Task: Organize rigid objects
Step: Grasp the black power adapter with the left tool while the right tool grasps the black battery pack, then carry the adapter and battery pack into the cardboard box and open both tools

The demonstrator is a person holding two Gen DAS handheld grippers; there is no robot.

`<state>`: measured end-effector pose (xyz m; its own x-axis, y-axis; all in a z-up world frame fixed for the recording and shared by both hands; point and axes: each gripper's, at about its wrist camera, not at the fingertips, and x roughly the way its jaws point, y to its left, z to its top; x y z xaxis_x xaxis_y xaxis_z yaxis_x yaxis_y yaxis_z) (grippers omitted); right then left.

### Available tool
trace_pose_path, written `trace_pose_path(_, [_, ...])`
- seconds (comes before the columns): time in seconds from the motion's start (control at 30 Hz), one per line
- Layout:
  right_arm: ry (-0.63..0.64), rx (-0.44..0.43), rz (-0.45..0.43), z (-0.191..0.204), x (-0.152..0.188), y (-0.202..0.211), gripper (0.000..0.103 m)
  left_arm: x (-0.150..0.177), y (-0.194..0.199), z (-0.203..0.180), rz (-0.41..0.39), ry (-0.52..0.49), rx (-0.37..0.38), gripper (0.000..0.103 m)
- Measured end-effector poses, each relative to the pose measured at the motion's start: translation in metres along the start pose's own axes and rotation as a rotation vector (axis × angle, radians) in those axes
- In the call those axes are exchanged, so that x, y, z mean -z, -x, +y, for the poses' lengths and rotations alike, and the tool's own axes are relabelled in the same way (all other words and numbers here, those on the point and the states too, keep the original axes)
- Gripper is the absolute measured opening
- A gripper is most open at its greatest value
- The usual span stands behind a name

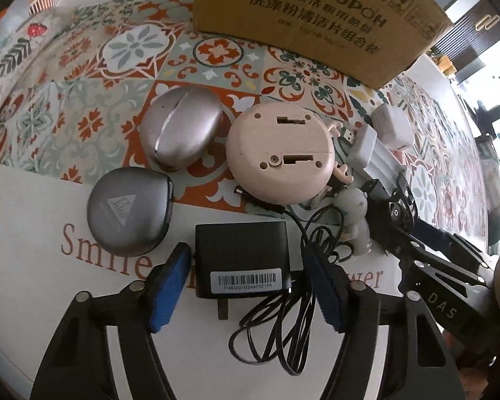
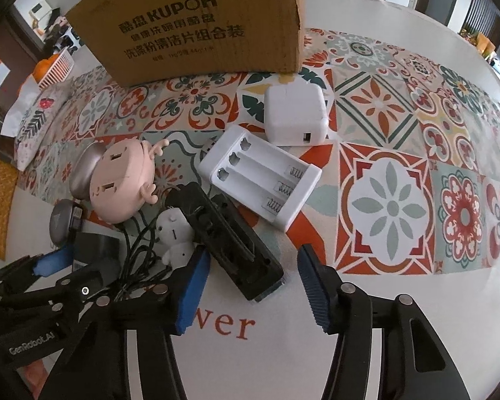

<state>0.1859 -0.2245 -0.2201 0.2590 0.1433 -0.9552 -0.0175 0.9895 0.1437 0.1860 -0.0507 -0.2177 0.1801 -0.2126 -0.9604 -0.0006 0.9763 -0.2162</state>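
Item 1: my left gripper (image 1: 246,276), jaws spread wide, straddling a black power adapter (image 1: 243,258) that lies flat on the table (image 1: 33,220). The blue pads (image 1: 170,286) stand on either side of it; I cannot tell whether they touch its sides. Barcode label faces up, plug prongs point toward me.

Item 2: black cable (image 1: 283,326), loosely coiled, trailing from the adapter's right side under my right-hand pad.

Item 3: grey case (image 1: 130,211) with a triangle logo, just left of the adapter and beyond my left pad.

Item 4: silver oval case (image 1: 180,128), behind the grey one, on the patterned cloth (image 1: 83,76).

Item 5: pink round gadget (image 1: 280,153), underside up (two slots and a screw showing), beside the silver case.

Item 6: small white figurine (image 2: 175,236), lying among the cable loops.

Item 7: my right gripper (image 2: 250,283), jaws open, holding nothing, its tips flanking the near end of a black clip-like device (image 2: 230,240) without gripping it.

Item 8: white battery holder (image 2: 260,181), three bays, springs visible.

Item 9: white USB charger cube (image 2: 295,116), just behind the holder.

Item 10: cardboard box (image 2: 196,26), printed KUPOH, at the back of the cloth.
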Motion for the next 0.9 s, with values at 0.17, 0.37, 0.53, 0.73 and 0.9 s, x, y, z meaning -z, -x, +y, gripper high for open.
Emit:
trace_pose_path(0.17, [0.003,-0.011,-0.005,0.002,0.001,-0.002,0.046,-0.003,-0.003,0.000,-0.010,0.001,0.004,0.060])
trace_pose_path(0.37, [-0.001,-0.025,-0.021,0.007,0.005,-0.001,0.036,0.002,-0.003,0.004,-0.028,-0.028,0.005,0.054])
trace_pose_path(0.53, [-0.014,-0.023,-0.034,0.007,0.011,0.005,0.032,0.009,-0.001,0.002,-0.027,-0.052,0.006,0.054])
trace_pose_path(0.73, [-0.039,-0.034,-0.059,0.006,0.021,0.018,0.030,0.019,0.013,-0.004,-0.067,-0.105,0.006,0.054])
trace_pose_path(0.9, [-0.052,-0.027,-0.104,0.007,0.029,0.036,0.029,0.024,0.026,-0.007,-0.109,-0.145,0.006,0.054])
